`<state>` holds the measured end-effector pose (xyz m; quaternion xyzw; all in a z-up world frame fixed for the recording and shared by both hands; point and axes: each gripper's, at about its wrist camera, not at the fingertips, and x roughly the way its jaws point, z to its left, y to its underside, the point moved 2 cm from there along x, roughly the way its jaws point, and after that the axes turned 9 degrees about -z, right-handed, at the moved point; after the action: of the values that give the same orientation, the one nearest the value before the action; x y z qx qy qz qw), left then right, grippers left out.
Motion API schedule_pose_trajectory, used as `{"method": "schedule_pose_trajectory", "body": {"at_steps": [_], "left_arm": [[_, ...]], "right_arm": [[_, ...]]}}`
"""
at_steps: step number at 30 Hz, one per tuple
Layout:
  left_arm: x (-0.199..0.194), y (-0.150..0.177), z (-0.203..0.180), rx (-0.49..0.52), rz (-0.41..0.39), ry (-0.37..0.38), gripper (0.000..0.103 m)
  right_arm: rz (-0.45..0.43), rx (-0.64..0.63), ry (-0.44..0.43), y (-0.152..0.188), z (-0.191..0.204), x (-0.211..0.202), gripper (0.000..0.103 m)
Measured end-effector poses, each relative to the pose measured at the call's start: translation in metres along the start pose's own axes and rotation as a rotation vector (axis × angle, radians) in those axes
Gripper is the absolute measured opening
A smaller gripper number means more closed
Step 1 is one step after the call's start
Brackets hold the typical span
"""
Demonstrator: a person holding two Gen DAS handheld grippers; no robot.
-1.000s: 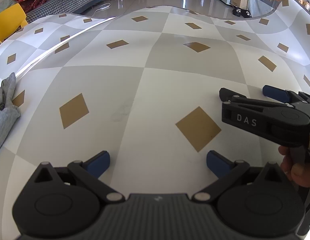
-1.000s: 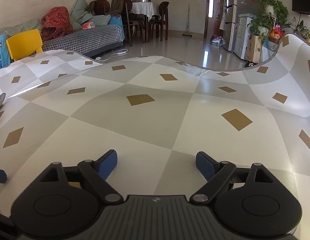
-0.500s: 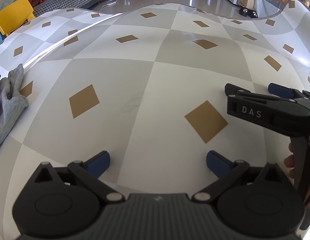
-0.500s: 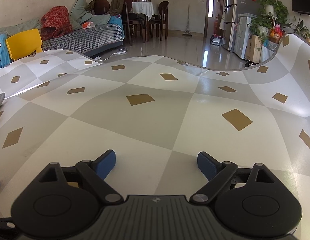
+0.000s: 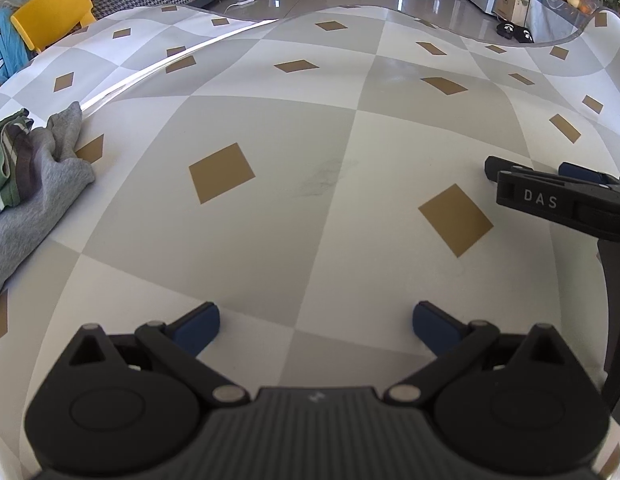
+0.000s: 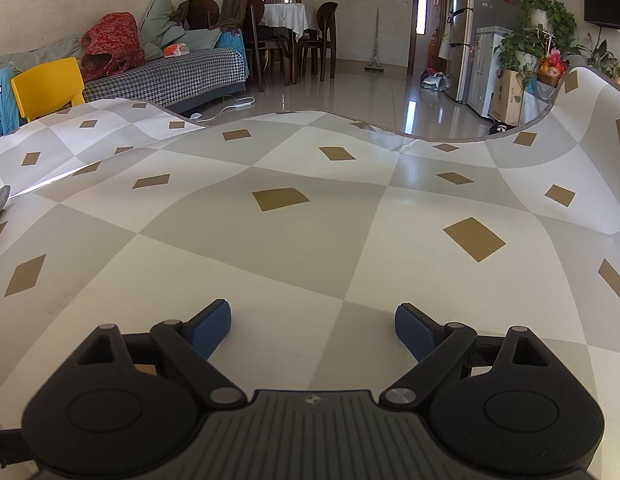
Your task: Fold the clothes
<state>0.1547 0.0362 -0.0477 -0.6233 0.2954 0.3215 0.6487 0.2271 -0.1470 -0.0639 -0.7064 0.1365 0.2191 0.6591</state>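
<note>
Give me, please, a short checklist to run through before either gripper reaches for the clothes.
1. Left gripper open and holding nothing: ok.
2. Right gripper open and holding nothing: ok.
3. Clothes in view: ok in the left wrist view, a crumpled pile at the table's left edge; the right wrist view catches only a grey tip.
4. Path from the left gripper to the pile free of objects: ok.
5. Clothes lying flat, ready to fold: not ok, bunched.
6. How many garments are in the pile: cannot tell; grey and green fabric show.
</note>
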Motion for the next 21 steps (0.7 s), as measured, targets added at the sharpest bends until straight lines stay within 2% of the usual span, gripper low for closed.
{"method": "schedule_pose_trajectory", "body": {"at_steps": [10, 13, 21], "left_arm": [[-0.020, 0.009, 0.012, 0.025, -0.013, -0.061, 0.103], [-0.027, 0.009, 0.017, 0.002, -0.001, -0.067, 0.103], [-0.050, -0.001, 0.020, -0.006, -0.036, -0.095, 0.103]], "right_arm": [[0.000, 0.000, 0.000, 0.000, 0.000, 0.000, 0.090], [0.000, 0.000, 0.000, 0.000, 0.000, 0.000, 0.090], [0.000, 0.000, -0.001, 0.000, 0.000, 0.000, 0.090]]}}
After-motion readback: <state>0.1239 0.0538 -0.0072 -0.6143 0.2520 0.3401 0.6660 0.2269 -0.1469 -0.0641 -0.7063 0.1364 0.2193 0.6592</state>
